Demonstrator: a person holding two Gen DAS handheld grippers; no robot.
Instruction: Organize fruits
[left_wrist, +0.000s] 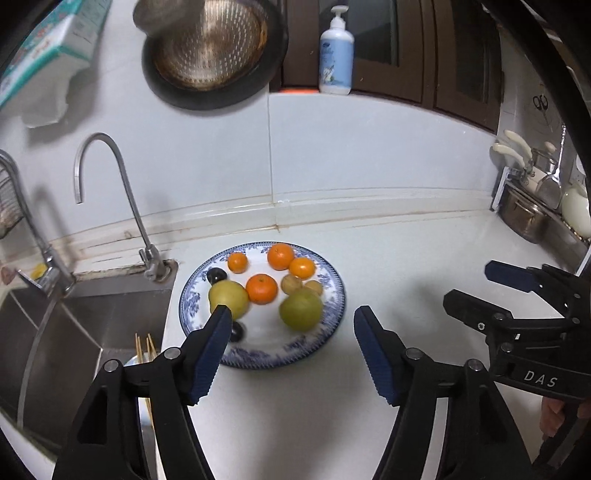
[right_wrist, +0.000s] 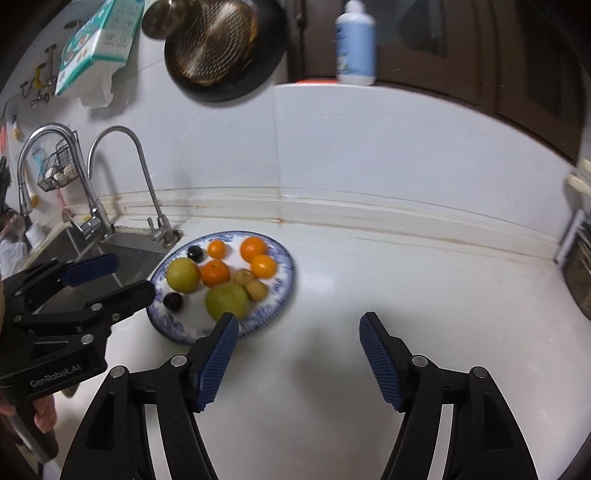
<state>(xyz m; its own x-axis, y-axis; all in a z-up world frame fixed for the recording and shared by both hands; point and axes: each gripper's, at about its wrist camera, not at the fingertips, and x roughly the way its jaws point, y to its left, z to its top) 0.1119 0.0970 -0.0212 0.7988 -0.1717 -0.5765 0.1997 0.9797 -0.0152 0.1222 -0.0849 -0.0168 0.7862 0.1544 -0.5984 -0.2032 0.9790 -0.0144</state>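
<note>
All fruit lies on the blue-rimmed plate (left_wrist: 334, 280) beside the sink (left_wrist: 74, 325): oranges (left_wrist: 261, 288), green fruits (left_wrist: 301, 308), dark plums (right_wrist: 173, 301). Left gripper (left_wrist: 291, 325) and right gripper (right_wrist: 295, 328) hover spread, holding nothing. This fits either sorting pending or fruit already gathered.

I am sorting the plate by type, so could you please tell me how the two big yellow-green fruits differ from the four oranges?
The yellow-green fruits are clearly larger than the oranges. They are dull yellow-green, the oranges bright orange. They lie nearer the front of the plate, the oranges toward the back. All are round, lie loose on the plate, and no gripper holds any.
</note>
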